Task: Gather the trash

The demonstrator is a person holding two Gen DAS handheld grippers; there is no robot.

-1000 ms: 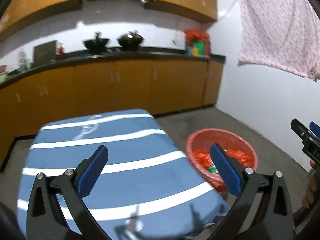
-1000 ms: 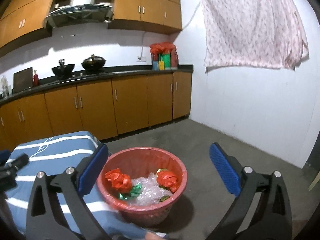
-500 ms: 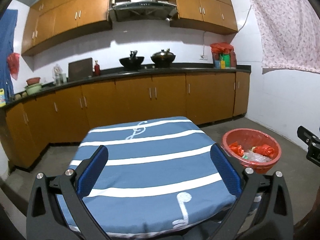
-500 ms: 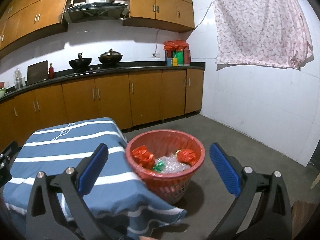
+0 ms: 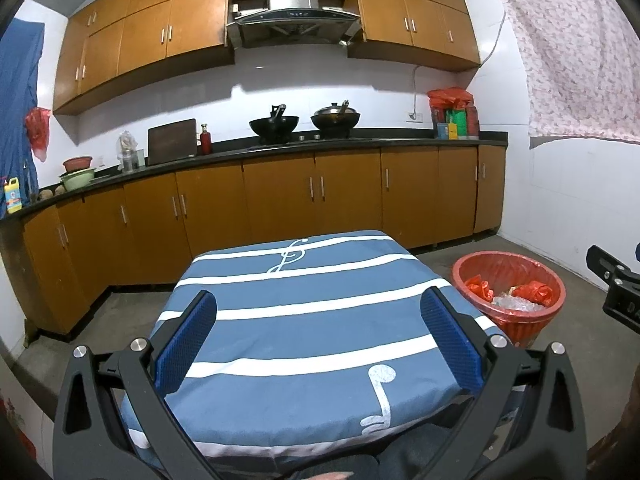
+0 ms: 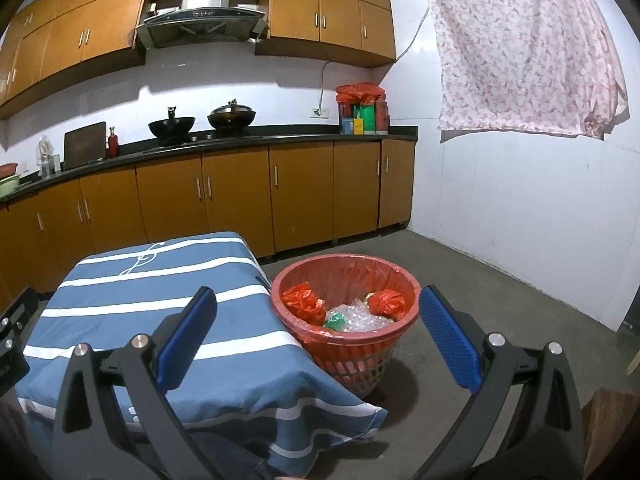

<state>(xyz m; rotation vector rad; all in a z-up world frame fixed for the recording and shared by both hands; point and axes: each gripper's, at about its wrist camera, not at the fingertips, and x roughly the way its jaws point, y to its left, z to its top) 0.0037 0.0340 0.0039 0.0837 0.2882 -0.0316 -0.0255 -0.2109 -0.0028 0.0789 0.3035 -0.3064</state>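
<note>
Left wrist view: your left gripper (image 5: 318, 336) hangs over the striped tablecloth (image 5: 304, 304), jaws apart, empty; red bin (image 5: 509, 300) at 3 o'clock, beside the table. Right wrist view: your right gripper (image 6: 316, 334) has jaws apart, empty; bin (image 6: 346, 312) dead ahead, trash (image 6: 344, 308) inside, touching the cloth (image 6: 152, 300) edge.

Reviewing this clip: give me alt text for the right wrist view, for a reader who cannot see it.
The open right gripper, holding nothing, points at a red trash basket on the floor, which holds crumpled red bags and clear plastic. The basket stands beside a table under a blue striped cloth, with wooden kitchen cabinets behind.
</note>
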